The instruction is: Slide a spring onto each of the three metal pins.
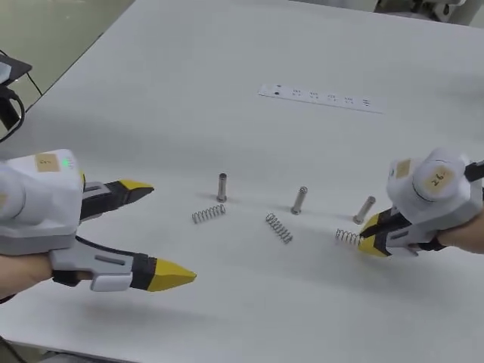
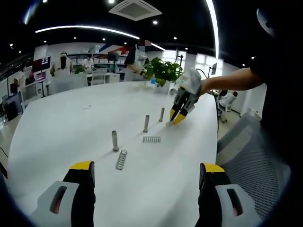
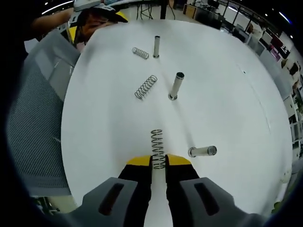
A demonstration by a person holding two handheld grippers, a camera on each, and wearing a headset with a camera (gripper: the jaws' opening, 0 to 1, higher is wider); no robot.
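Three metal pins point(image 1: 221, 187) point(image 1: 299, 200) point(image 1: 364, 209) stand in a row on the white table. Two springs point(image 1: 209, 214) point(image 1: 278, 228) lie loose in front of them. My right gripper point(image 1: 369, 240) is low at the table's right, shut on the near end of a third spring point(image 3: 157, 144), which points out ahead of the tips. That spring point(image 1: 347, 237) lies just left of the rightmost pin point(image 3: 202, 151). My left gripper point(image 1: 162, 231) hovers at the left, open and holding nothing, with the pins point(image 2: 114, 140) point(image 2: 146, 123) well ahead of its fingertips point(image 2: 83, 166).
A white power strip point(image 1: 321, 97) lies flat further back on the table point(image 1: 151, 91). In the left gripper view a mesh chair point(image 2: 246, 156) is at the right, with people and a plant point(image 2: 163, 70) beyond the far edge.
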